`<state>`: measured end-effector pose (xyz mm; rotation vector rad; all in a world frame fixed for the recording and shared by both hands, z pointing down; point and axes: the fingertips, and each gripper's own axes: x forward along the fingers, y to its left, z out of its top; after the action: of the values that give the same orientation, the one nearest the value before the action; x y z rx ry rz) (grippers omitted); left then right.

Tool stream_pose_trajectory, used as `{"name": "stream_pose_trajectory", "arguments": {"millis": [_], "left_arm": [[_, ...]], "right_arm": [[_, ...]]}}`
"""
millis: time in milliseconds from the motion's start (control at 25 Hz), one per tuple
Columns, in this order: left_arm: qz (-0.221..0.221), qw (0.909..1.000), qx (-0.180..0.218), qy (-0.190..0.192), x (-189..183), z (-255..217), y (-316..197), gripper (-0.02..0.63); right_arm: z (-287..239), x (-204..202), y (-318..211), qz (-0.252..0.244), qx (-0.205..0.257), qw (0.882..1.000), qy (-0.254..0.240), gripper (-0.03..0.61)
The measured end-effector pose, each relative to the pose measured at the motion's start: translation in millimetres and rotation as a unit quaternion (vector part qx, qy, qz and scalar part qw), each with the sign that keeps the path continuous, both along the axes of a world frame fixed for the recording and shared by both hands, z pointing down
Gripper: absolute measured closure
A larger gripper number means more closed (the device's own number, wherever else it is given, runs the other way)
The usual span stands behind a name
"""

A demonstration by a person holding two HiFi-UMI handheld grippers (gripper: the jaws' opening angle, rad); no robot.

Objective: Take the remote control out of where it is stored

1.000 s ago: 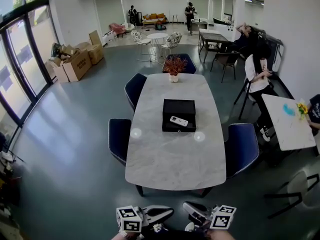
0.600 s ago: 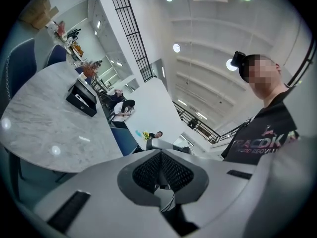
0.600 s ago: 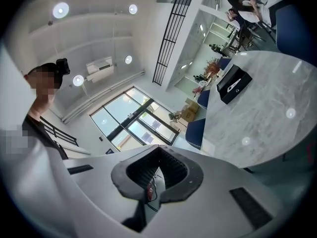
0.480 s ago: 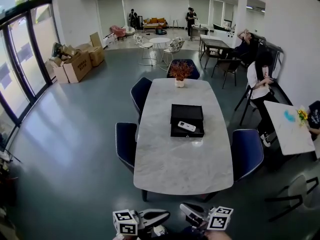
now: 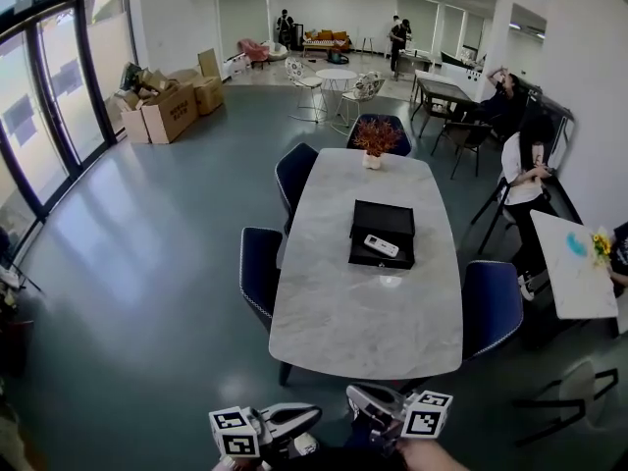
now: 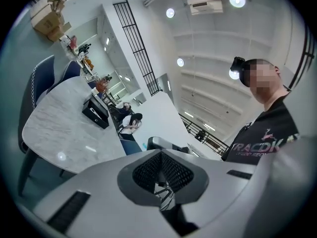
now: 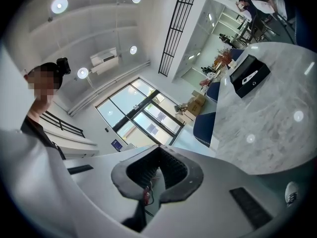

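Observation:
A white remote control (image 5: 381, 246) lies in an open black box (image 5: 385, 226) in the middle of the long marble table (image 5: 363, 302). Both grippers are far from it, held low at the bottom edge of the head view, off the table's near end. My left gripper (image 5: 314, 413) is shut with nothing in it, and so is my right gripper (image 5: 353, 396). The left gripper view shows its closed jaws (image 6: 160, 154) and the box (image 6: 95, 113) far off. In the right gripper view the closed jaws (image 7: 158, 149) point upward, with the box (image 7: 246, 79) and the remote (image 7: 251, 76) at the right.
Blue chairs (image 5: 259, 273) (image 5: 491, 307) stand at the table's sides. A potted plant (image 5: 373, 137) sits at its far end. A white side table (image 5: 577, 268) and a seated person (image 5: 525, 170) are to the right. Cardboard boxes (image 5: 169, 108) lie by the windows.
The head view has swung, so the table and box now sit further right in the frame. Both grippers have stayed low at the bottom edge, shut.

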<state>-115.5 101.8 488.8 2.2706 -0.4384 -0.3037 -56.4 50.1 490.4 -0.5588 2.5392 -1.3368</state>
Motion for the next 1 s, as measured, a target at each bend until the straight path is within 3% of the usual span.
{"name": "stream_pose_trajectory", "arguments": {"millis": [280, 520, 760, 1000], "left_arm": [[-0.058, 0.9983, -0.006, -0.008, -12.0, -0.3, -18.8, 0.607], [-0.083, 0.9965, -0.008, -0.006, 4.3, -6.7, -50.9, 0.607], [-0.103, 0.9946, -0.004, 0.003, 20.5, -12.3, -88.1, 0.607], [-0.123, 0.9919, -0.03, 0.011, 33.4, 3.7, -111.7, 0.607]], "right_arm": [[-2.1, 13.0, -50.9, -0.003, 0.001, 1.0, -0.003, 0.569], [-9.0, 46.2, -113.7, 0.008, 0.013, 1.0, 0.004, 0.569], [9.9, 91.6, -194.8, 0.021, 0.038, 0.996, 0.073, 0.569], [37.8, 136.0, -283.9, 0.026, 0.054, 0.987, 0.152, 0.569]]}}
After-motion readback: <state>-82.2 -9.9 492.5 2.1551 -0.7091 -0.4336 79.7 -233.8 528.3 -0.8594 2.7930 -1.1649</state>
